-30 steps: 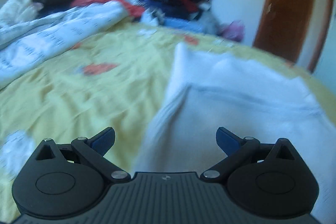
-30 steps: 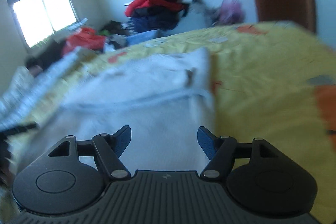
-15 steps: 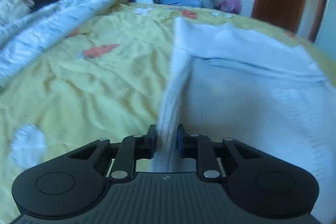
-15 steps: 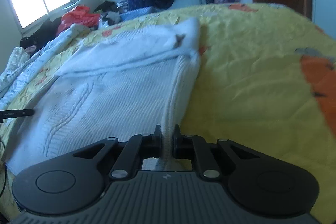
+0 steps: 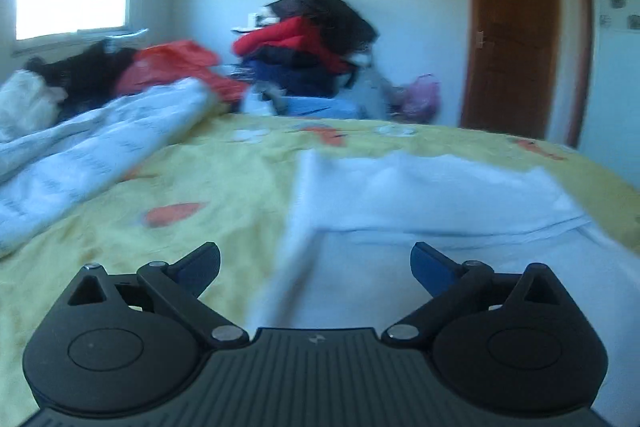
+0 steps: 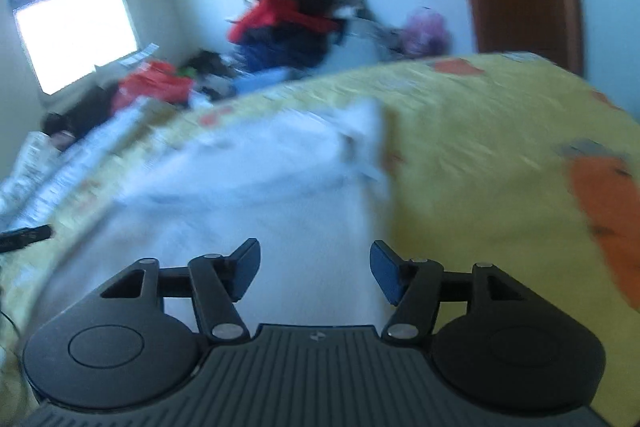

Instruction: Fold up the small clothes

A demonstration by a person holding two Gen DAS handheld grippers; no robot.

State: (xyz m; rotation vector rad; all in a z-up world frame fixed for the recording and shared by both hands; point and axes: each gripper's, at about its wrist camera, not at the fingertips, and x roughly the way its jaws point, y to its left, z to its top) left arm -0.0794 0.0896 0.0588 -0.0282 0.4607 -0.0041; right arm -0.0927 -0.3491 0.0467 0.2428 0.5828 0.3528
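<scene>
Covering the whole working area, the yellow bedspread (image 5: 224, 183) carried a white sweater (image 5: 432, 195) that lay flat on it with its far part folded over. A pile of clothes (image 5: 308, 43) stood beyond the bed near a brown door (image 5: 516, 27). Left gripper (image 5: 316, 267) jaws were opening, spread wide above the sweater's left edge, pinching nothing. Right gripper (image 6: 316, 273) jaws were opening over the sweater's right edge, pads clear of the fabric.

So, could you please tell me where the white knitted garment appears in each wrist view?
Left wrist: white knitted garment, centre to right, its left edge ahead of the open jaws.
Right wrist: garment, centre-left, its right edge ahead of the opening jaws.
Shared landmark: clothes pile against the far wall.
</scene>
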